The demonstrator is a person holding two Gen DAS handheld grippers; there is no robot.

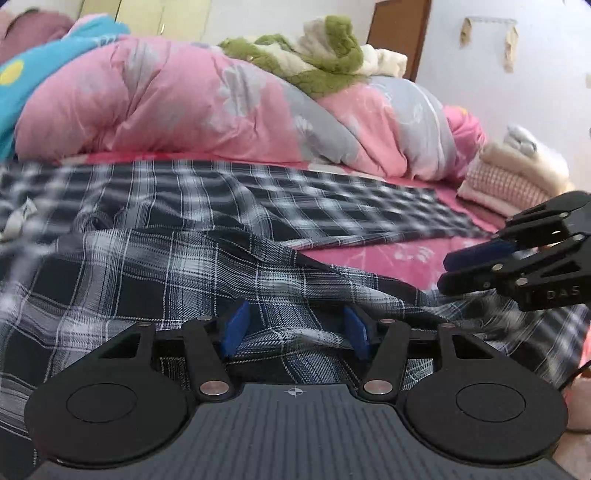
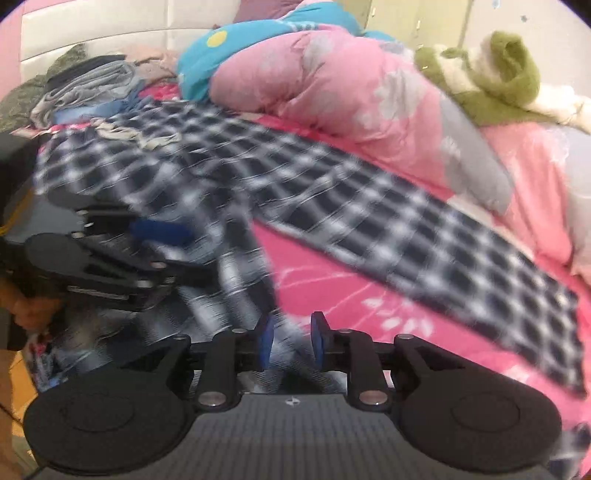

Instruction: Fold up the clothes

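Mid-fold on the plaid shirt [image 1: 192,258] — left gripper [image 1: 295,328] spread over bunched cloth, right gripper [image 2: 292,341] slightly apart, pinching nothing. Next: regrip an edge just ahead.

A bed with a pink floral sheet [image 1: 399,254] fills both views. On it lies a bulky quilt [image 1: 159,107] in pink and grey, with a turquoise cover [image 2: 240,48] bearing a yellow dot at its far end. A green and cream fleece blanket [image 1: 317,55] rests on top of the quilt. A stack of folded cream and checked items [image 1: 513,173] sits at the right edge of the bed. A brown door [image 1: 399,33] stands behind, in a pale wall [image 1: 535,92].
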